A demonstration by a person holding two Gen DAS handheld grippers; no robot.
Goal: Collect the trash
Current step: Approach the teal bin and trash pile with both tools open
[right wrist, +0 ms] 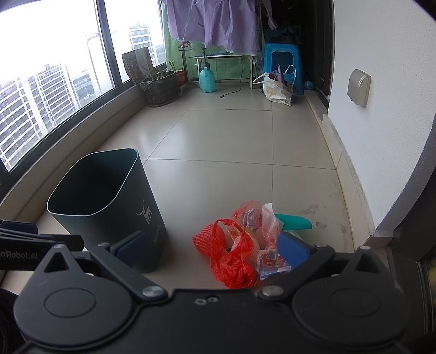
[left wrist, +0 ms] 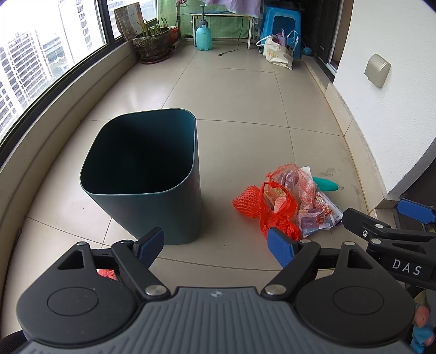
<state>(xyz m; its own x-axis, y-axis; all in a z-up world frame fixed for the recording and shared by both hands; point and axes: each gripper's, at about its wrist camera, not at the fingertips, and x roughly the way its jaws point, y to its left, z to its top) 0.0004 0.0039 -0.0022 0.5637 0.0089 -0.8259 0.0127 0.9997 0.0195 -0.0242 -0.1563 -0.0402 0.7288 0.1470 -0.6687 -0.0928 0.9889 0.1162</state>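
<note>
A glazed balcony with pale floor tiles runs back to a potted plant, a turquoise spray bottle, a blue plastic stool and a white shopping bag; purple laundry hangs above the far end, and high-rise blocks show through the window on the left.

A dark teal waste bin stands upright on the floor, open-topped, its inside too dark to tell whether anything lies in it (a small deer logo shows on its side in the right wrist view). Near its right, apart from it, sits the trash pile: an orange foam net sleeve, a crumpled red plastic bag, a red mesh bag with wrappers inside, printed paper packets and a teal object at the back edge.

The left gripper hovers low in front of the bin and the pile, jaws spread wide, nothing between the blue pads. The right gripper is likewise wide apart and empty, poised just over the near side of the pile, with its right pad beside the paper packets; whether it touches them cannot be told.
</note>
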